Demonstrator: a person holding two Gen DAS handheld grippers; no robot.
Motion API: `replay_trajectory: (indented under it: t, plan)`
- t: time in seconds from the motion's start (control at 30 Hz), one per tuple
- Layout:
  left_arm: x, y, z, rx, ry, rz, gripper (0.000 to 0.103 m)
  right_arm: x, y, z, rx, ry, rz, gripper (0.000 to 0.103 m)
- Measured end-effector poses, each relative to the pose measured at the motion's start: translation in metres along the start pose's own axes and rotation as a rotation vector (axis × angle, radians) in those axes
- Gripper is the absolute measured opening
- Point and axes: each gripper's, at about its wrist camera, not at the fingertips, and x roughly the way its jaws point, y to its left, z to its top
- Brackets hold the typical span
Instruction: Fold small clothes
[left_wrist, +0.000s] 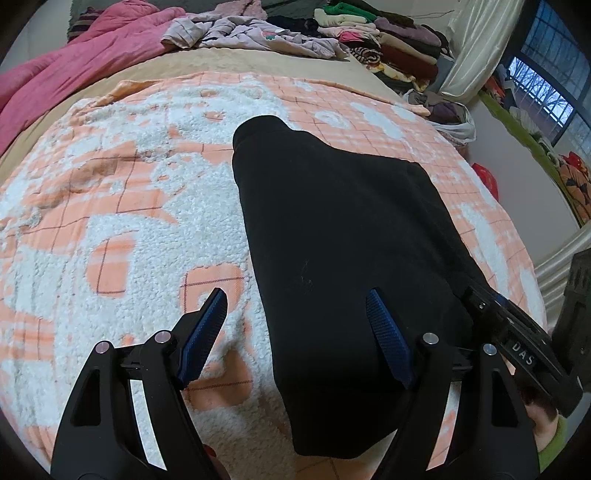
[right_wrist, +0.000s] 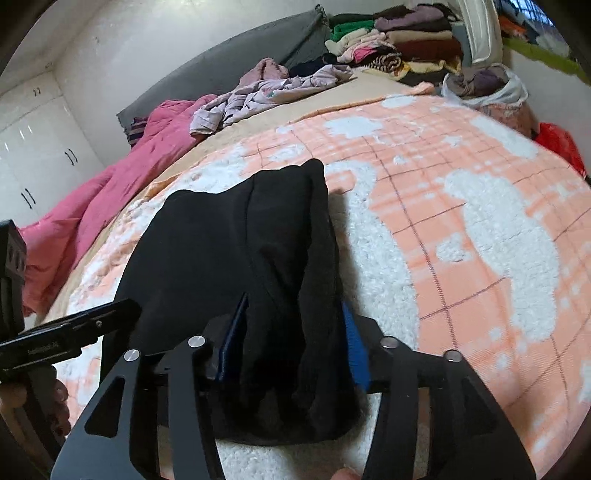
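A black garment (left_wrist: 332, 221) lies folded lengthwise on an orange-and-white fleece blanket (left_wrist: 129, 221). My left gripper (left_wrist: 295, 295) is open over the garment's near left edge: its left finger (left_wrist: 207, 328) is above the blanket, its right finger (left_wrist: 388, 332) above the black cloth, and neither pinches it. In the right wrist view, a raised fold along the right side of the garment (right_wrist: 221, 240) stands between the blue pads of my right gripper (right_wrist: 295, 302). The jaws stand apart around this fold and do not clamp it. Each gripper's body shows at the edge of the other view.
A pink quilt (left_wrist: 74, 66) lies along the bed's far left. Loose lilac clothes (left_wrist: 251, 33) and a stack of folded clothes (left_wrist: 399, 40) sit at the head. Beyond the bed's right edge are a white bag of clothes (right_wrist: 487, 85) and a red bag (right_wrist: 557, 144).
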Motion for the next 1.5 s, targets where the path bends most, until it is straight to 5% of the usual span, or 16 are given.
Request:
replay_trajectory:
  t: [0.33,0.63,0.7,0.93,1.5]
  plan:
    - [-0.005,0.005,-0.003,-0.025,-0.005,-0.006,0.070,-0.012,-0.001,-0.003,0.008,0.004,-0.035,0.074]
    - [-0.024,0.009,-0.010,-0.035,-0.038,-0.001,0.071,-0.054,0.016,0.001,-0.049,-0.109,-0.061,0.086]
    - [-0.031,0.009,-0.012,-0.037,-0.052,0.001,0.077,-0.065,0.021,0.001,-0.069,-0.140,-0.075,0.098]
    - [-0.067,0.009,-0.020,-0.017,-0.129,0.006,0.094,-0.096,0.034,-0.004,-0.110,-0.213,-0.079,0.098]
    - [-0.132,0.014,-0.061,0.032,-0.263,0.063,0.093,-0.142,0.061,-0.038,-0.176,-0.267,-0.084,0.098]
